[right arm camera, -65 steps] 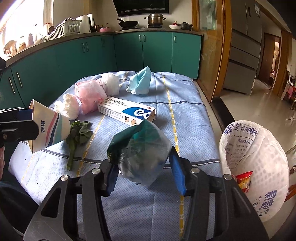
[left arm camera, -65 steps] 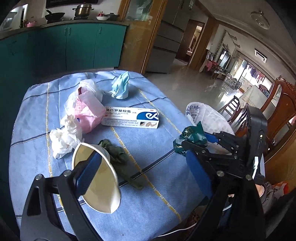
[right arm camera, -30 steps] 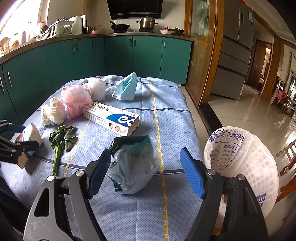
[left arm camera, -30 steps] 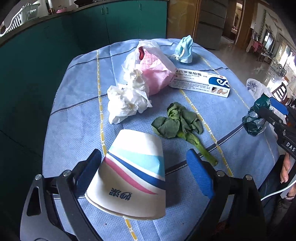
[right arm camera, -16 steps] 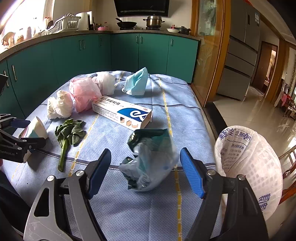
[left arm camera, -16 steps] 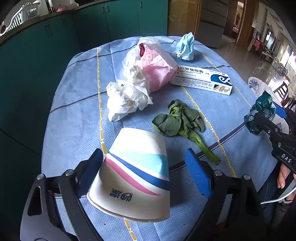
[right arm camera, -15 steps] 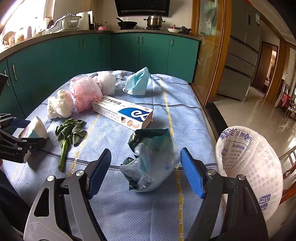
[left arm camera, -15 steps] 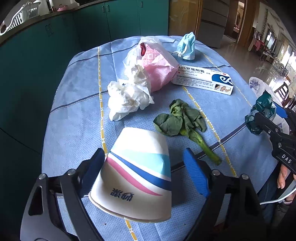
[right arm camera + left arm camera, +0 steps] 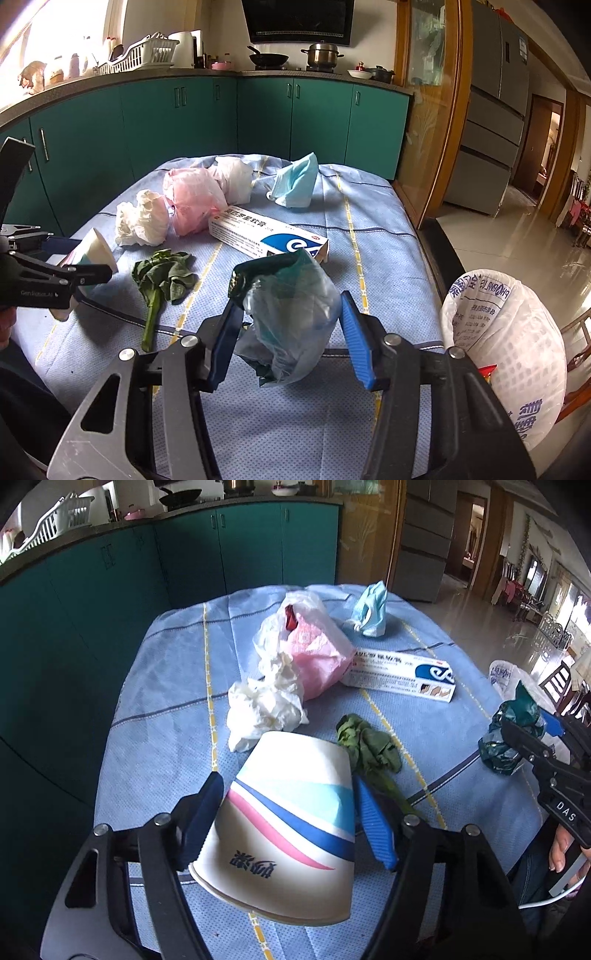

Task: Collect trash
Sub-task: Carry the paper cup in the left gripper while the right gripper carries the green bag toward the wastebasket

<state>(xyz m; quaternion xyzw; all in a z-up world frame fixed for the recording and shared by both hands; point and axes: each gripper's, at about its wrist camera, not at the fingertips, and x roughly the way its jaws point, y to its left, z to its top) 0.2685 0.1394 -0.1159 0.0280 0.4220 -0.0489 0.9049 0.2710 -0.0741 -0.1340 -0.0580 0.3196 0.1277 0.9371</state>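
Paper cup (image 9: pixel 291 819): lying on its side right between the left gripper (image 9: pixel 290 823) pads, rim facing back toward the camera; jaws have just been closing in and both blue pads are now sitting against its walls, so it's gripping the cup
Green plastic wrapper (image 9: pixel 291 317): sitting between the right gripper (image 9: pixel 291 332) fingers; those jaws have just been closing too, the pads look like they're pressing on it from both sides, so I'm calling that clenched on the wrapper
Wilted greens (image 9: pixel 164 280): lying ahead and left of the right gripper, just past the cup's right side in the left view
White tissue wad (image 9: pixel 262 709): sitting ahead of the left gripper, touching the pink bag (image 9: pixel 314 653) behind it
Ointment box (image 9: pixel 269 238): lying just ahead of the right gripper, behind the wrapper
Blue face mask (image 9: pixel 297 182): resting far ahead, well apart from both grippers
Bin with white liner (image 9: pixel 502 354): standing off to the right gripper's right, beside the blue tablecloth (image 9: pixel 373 236)
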